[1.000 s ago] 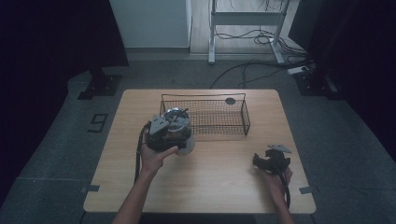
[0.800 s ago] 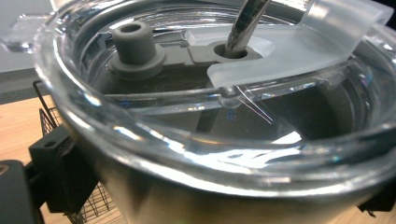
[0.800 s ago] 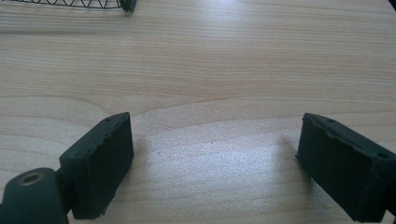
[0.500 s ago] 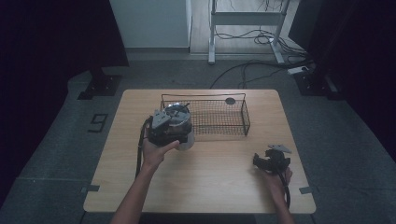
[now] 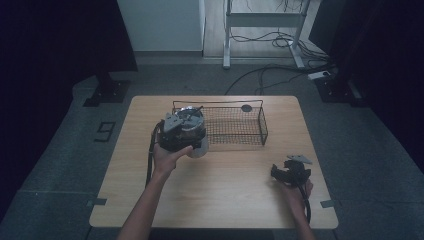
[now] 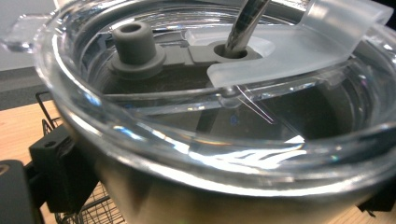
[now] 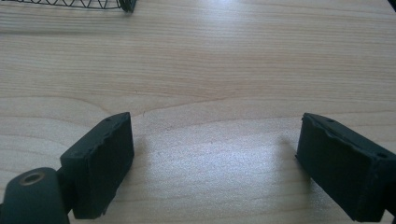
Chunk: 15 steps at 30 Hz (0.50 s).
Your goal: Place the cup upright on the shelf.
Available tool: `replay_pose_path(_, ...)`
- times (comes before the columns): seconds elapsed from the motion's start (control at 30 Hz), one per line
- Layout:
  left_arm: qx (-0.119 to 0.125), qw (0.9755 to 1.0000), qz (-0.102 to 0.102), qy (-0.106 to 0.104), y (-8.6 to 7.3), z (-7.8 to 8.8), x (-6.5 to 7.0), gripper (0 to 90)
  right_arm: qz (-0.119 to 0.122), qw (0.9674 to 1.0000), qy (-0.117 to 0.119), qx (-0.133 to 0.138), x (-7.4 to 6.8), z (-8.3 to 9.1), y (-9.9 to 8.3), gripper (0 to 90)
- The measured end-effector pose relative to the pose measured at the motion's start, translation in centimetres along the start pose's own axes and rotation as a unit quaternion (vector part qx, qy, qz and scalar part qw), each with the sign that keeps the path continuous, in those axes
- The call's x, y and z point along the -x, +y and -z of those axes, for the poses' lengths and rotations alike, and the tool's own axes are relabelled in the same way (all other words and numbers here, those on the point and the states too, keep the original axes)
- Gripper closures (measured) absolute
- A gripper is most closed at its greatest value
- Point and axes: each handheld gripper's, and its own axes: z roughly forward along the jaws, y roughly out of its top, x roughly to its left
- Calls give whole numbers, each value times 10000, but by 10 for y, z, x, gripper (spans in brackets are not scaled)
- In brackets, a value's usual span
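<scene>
Dim grey flooring is surrounding a pale wooden desk (image 5: 215, 200), with cables trailing around a metal frame at the far end of the room. On the desk, a black wire basket (image 5: 235, 127) is standing lengthwise, a small dark round thing (image 5: 246, 108) lying by its far rim.

The left hand-held gripper (image 5: 181, 134) is grasping a steel tumbler (image 5: 197, 145) with a clear lid (image 6: 196, 154); its jaws are standing wide because the tumbler's body is broad, one black pad (image 6: 60, 172) pressing against the wall just below the lid. In the left gripper view, a metal straw (image 6: 247, 21) is passing through the grey seal of the lid beside a grey plug (image 6: 133, 42). Keeping the tumbler upright is probably meant to stop the straw from slipping out. The tumbler is being held at the basket's left end, basket mesh showing just beneath and beyond the jaws, which suggests it is being carried over the near rim to be lowered inside; whether it is already over the rim cannot be told.

The right hand-held gripper (image 5: 286, 172) is resting released, jaws wide apart with bare desk between them, well away from the basket's corner (image 7: 126, 4). It is likely being parked there to leave the other hand room.
</scene>
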Motion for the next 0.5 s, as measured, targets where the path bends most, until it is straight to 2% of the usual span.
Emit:
replay_pose_path(0.2,0,10000,-8,-19,5,-5,1,40,0,10000,0,1,0,0,0,109)
replay_pose_path(0.3,36,10000,66,-41,9,-7,-1,40,0,10000,0,0,0,0,0,109)
replay_pose_path(0.5,42,9999,90,-43,13,-10,-1,40,0,10000,2,1,0,0,0,110)
